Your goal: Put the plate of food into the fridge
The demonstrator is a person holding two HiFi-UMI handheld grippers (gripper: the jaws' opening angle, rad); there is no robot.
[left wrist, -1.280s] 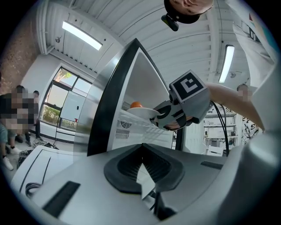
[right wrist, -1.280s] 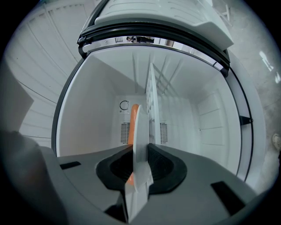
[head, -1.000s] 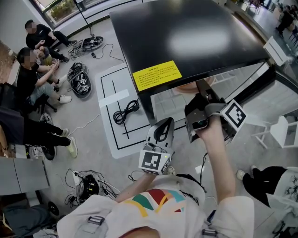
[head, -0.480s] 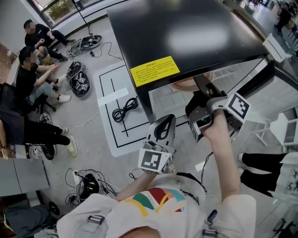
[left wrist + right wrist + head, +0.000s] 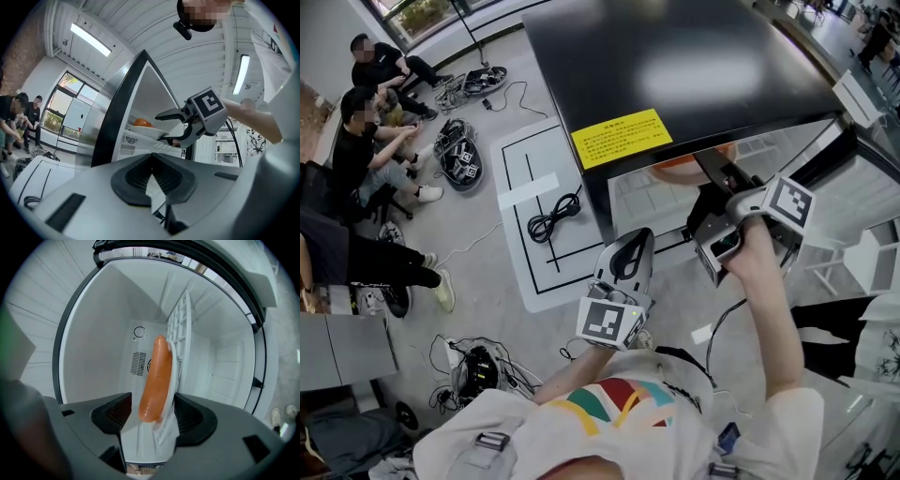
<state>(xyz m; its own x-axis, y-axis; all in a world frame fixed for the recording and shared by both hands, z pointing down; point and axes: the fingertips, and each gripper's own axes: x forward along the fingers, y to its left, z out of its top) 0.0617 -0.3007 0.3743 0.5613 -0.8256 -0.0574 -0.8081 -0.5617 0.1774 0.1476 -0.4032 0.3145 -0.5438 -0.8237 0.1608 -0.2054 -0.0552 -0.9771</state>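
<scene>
Fridge (image 5: 675,66): door open, white interior in view. White rack shelf (image 5: 180,329) inside.

Right gripper (image 5: 152,416): reaches into the compartment. The jaws are spread, one on each side of the plate's near rim, and do not look clamped on it.

Left gripper (image 5: 151,164): held back outside the fridge, jaws closed together with nothing between them.

Plate (image 5: 149,131): white, inside the fridge, lying against the rack shelf.

Food: one orange sausage (image 5: 157,378) lying on the plate.
</scene>
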